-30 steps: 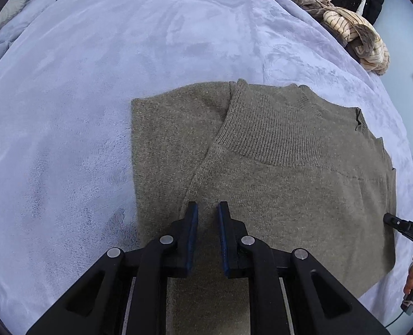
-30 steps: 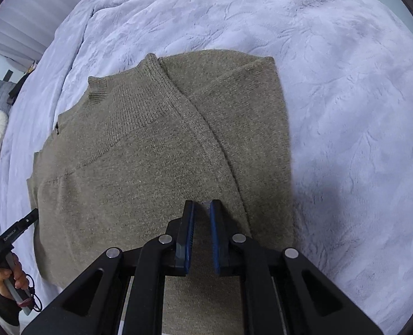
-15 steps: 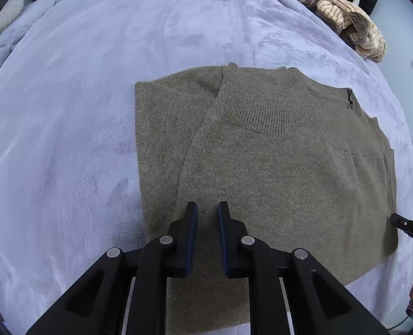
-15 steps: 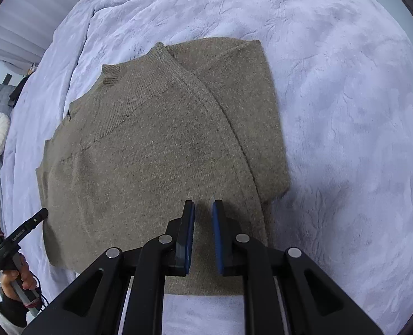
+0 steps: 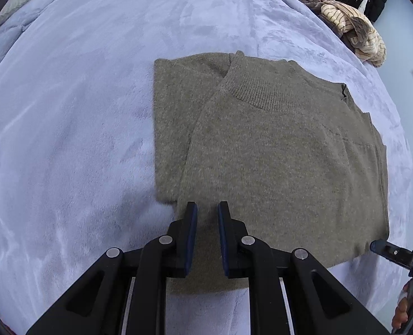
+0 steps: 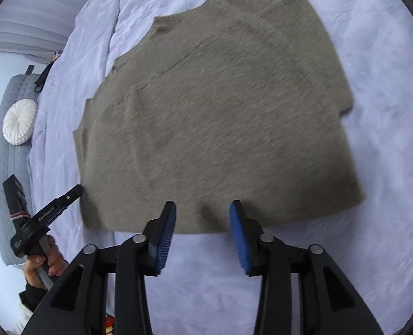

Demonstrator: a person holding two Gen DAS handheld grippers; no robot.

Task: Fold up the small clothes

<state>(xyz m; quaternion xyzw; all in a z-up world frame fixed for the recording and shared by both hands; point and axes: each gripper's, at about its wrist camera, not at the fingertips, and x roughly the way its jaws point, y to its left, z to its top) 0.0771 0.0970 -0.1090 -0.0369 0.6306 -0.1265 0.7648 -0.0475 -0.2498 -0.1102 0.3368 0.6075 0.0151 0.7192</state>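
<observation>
Right wrist view: soft, limp olive knit sweater point(image 6: 217, 117) flat on the bed point(image 6: 374, 223), right gripper point(image 6: 203, 209) jaws opening, nothing between, left gripper point(image 5: 207, 209) likewise; best pinched at the sweater's near hem corners.

Folded sweater lying flat on the bed, a gripper at each near corner.

The sweater point(image 5: 276, 150) sits mid-blanket point(image 5: 66, 139), collar on the far side. A clothes pile point(image 5: 354, 28) lies behind it to the right; in the right wrist view, a round cushion point(image 6: 19, 121) rests far left on a quilted bench point(image 6: 5, 167).
</observation>
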